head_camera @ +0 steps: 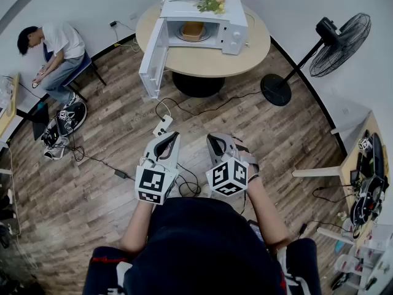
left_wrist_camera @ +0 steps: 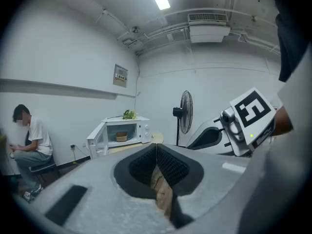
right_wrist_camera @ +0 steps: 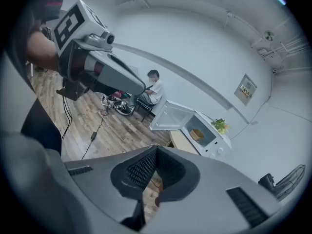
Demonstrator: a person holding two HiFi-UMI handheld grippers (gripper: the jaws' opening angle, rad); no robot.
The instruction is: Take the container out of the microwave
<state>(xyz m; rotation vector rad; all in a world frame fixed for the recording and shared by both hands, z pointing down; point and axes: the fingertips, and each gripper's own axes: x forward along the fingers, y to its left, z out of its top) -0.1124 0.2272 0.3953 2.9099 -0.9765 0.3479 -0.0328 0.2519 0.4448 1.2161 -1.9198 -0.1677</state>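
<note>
Nowhere near the microwave (head_camera: 228, 24) yet, both claws pressed together with nothing in them

Cables (head_camera: 178, 111) lie on the floor between here and the round table (head_camera: 209, 61), so that's a trip risk. The open door (head_camera: 152, 57) sticks out and could get bumped. The container (head_camera: 192, 31) sits inside, and the left gripper (head_camera: 172, 136) and right gripper (head_camera: 214, 140) would just shove it unless they spread first.

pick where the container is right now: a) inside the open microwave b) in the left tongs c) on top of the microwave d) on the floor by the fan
a: the container sits inside the microwave, its door swung open, on the round table.
</note>
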